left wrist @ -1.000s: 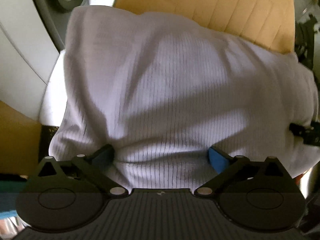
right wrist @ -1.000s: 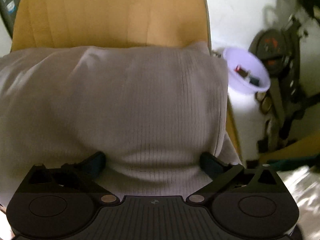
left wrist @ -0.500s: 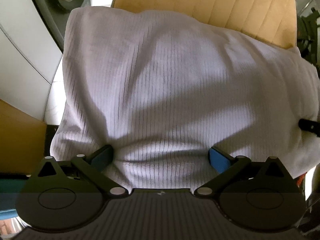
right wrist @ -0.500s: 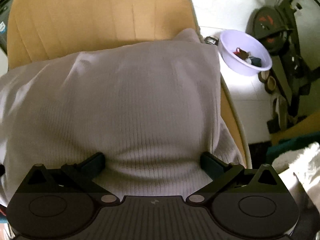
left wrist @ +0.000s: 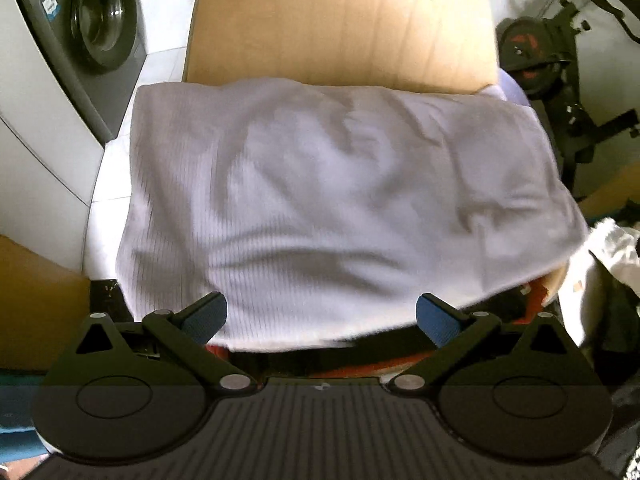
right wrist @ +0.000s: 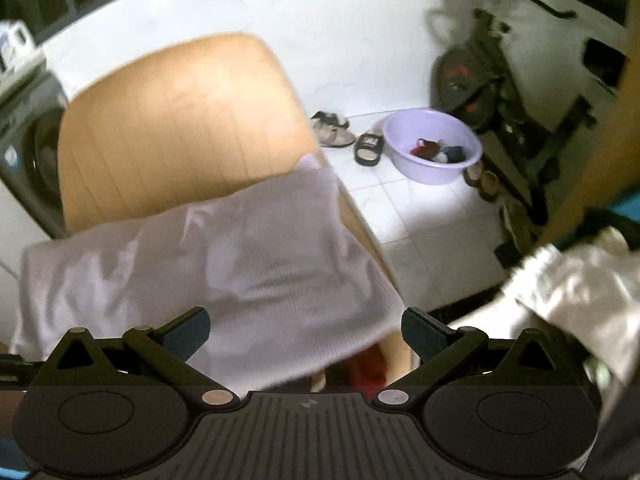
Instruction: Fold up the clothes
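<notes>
Both grippers, left gripper (left wrist: 322,314) and right gripper (right wrist: 306,330), have pulled back with jaws spread wide, holding nothing; the folded white ribbed garment (left wrist: 328,204) lies released across the chair seat's (left wrist: 340,28) front edge.

Black left tongs (left wrist: 321,314) and right tongs (right wrist: 305,332): ribbed bases, round silver pivot screws, blue finger pads (left wrist: 434,318).
</notes>
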`<state>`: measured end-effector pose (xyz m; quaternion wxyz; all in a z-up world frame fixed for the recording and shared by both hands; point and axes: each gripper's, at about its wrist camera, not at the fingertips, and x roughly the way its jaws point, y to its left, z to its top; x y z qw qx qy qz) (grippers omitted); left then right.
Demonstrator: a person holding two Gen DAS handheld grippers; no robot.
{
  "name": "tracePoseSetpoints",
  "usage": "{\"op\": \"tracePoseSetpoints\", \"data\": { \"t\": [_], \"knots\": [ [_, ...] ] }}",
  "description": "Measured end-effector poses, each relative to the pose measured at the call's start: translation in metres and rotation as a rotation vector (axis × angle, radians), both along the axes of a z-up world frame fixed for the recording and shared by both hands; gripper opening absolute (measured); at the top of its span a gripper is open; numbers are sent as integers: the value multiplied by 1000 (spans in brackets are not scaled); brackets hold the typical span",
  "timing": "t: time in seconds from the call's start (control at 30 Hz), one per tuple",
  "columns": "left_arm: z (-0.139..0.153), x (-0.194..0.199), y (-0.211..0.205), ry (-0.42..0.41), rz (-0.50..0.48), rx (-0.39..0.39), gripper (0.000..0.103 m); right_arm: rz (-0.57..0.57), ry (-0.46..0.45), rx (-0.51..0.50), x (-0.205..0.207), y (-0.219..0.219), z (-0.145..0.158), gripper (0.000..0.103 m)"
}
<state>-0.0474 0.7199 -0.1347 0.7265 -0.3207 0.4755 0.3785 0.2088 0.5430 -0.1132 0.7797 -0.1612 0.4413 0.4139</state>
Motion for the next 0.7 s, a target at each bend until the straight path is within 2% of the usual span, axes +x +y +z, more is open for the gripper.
{"op": "tracePoseSetpoints", "data": {
  "t": [0.17, 0.37, 0.47, 0.53, 0.6, 0.7],
  "knots": [
    [12, -2, -37, 3, -14, 7, 103, -81, -1, 31, -19, -58, 38, 102],
    [28, -13, -87, 4, 11, -10, 103, -38, 5, 22, -32, -91, 48, 102],
    [43, -19, -114, 29, 31, 39, 103, -15, 8, 18, -39, -108, 53, 102],
    [52, -25, -136, 44, 56, 65, 103, 0, 10, 15, -44, -119, 57, 102],
    [59, -34, -161, 37, 111, 55, 103, 15, 13, 12, -48, -130, 60, 102],
    [65, -42, -204, 63, 188, 53, 103, 83, 60, 31, -55, -157, 63, 102]
  ]
}}
